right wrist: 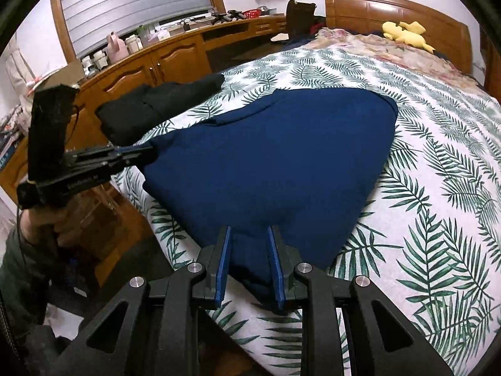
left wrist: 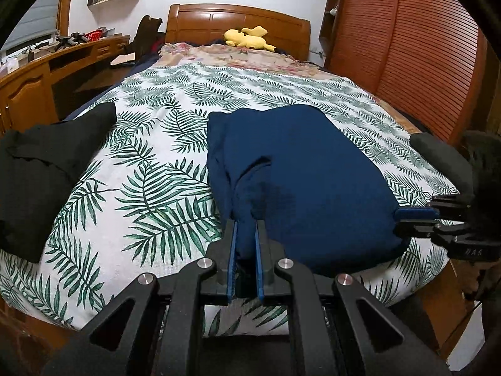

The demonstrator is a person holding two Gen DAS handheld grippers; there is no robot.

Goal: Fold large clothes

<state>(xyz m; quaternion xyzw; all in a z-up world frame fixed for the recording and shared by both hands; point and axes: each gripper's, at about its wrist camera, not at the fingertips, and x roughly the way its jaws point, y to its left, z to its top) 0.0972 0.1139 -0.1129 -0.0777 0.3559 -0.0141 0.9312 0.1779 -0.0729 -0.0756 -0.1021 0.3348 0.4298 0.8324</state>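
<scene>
Left gripper [left wrist: 245, 222] and right gripper [right wrist: 249, 232], jaws narrowed, each pinch the soft navy-blue folded garment [left wrist: 297, 169] at lower centre of frame on the leaf-print bedspread [left wrist: 150, 188].

We see even, soft indoor light with only faint shadows. Fisheye bending warps the edges, and black vignette fills our corners.
</scene>
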